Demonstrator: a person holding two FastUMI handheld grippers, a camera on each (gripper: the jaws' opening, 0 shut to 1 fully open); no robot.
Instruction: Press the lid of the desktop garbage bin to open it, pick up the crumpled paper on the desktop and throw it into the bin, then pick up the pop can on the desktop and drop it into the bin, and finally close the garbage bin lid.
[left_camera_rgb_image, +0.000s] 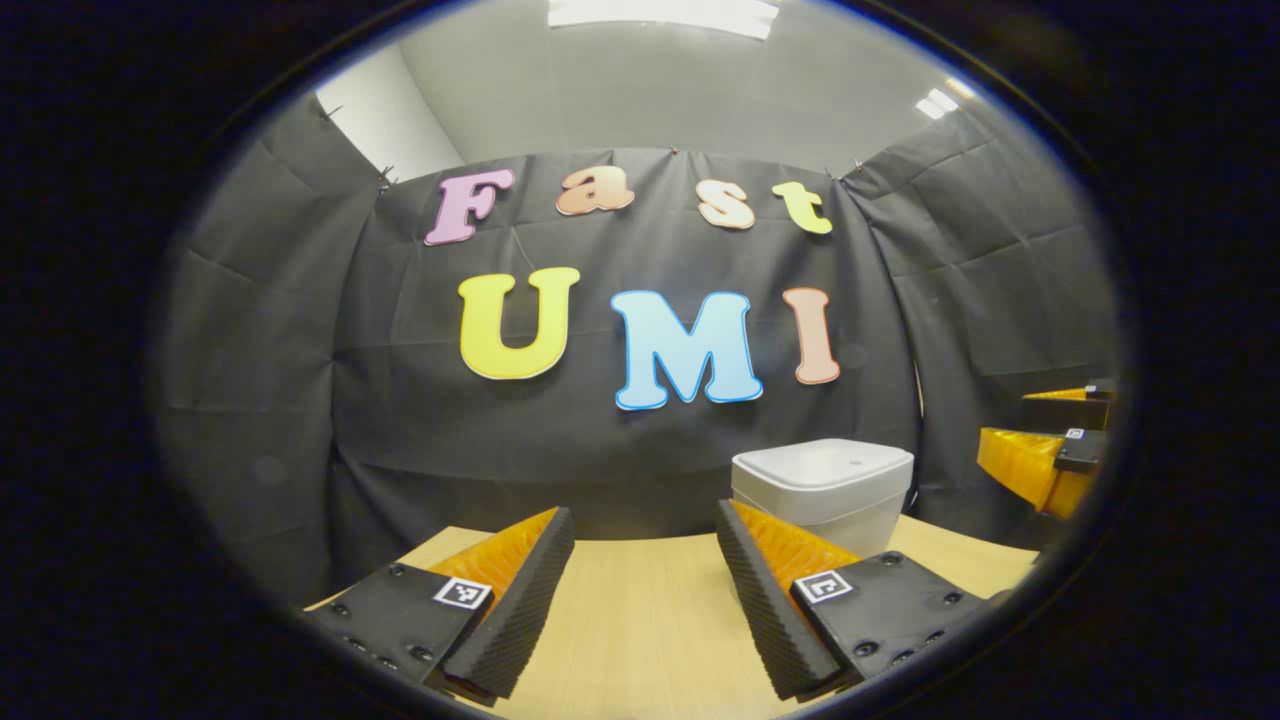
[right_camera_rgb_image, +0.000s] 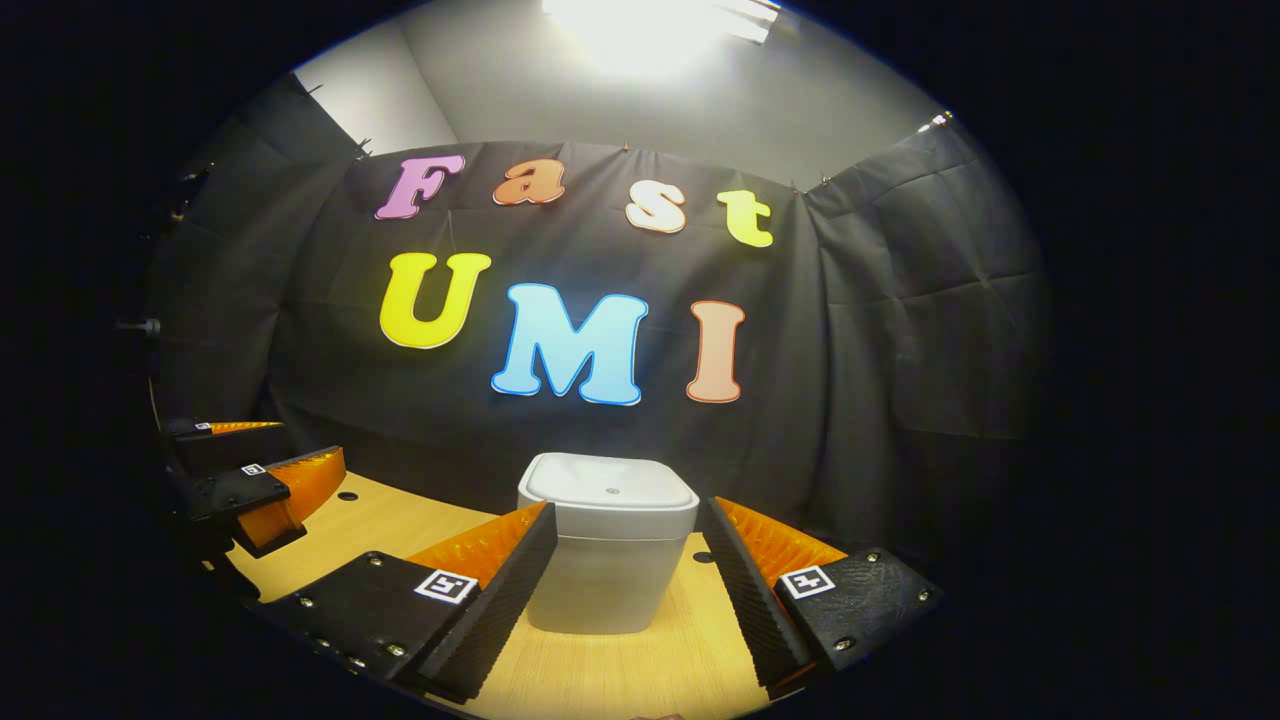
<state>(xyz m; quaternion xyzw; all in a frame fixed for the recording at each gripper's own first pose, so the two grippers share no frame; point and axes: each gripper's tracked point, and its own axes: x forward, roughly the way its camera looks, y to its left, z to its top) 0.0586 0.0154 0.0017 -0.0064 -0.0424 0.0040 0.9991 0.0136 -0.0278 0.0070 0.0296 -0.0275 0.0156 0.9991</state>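
L gripper (left_camera_rgb_image: 645, 590): jaws wide apart, nothing btwn them, touching nothing; bare desk shows in the gap. Fingers (left_camera_rgb_image: 520, 590) are wedge-shaped, inner faces ribbed w/ fine sawtooth ridges, backed by flat plates w/ screws and a small square marker tag each.

R gripper (right_camera_rgb_image: 625, 590): also spread wide, holding nothing. Same ribbed wedge fingers (right_camera_rgb_image: 755, 600), same screwed plates + tags. In right gripper view the garbage bin (right_camera_rgb_image: 610, 545) sits straight ahead at 12 o'clock, framed btwn the two fingers but past their tips; can't tell any contact, looks apart.

Bin: smooth plastic, pale, squarish w/ rounded corners, body tapering toward the base. Lid (right_camera_rgb_image: 608, 482) down flat, slightly dished, small dot at its centre. In left gripper view the bin is at approx 1 o'clock, partly behind the right-hand finger.

Desk (left_camera_rgb_image: 640, 640): light wood-grain top, matte, w/ small dark round holes near the bin in right gripper view.

Other gripper visible in each view: at 3 o'clock edge in left gripper view, at 9 o'clock edge in right gripper view, jaws parted there too.

Wall: black creased cloth.
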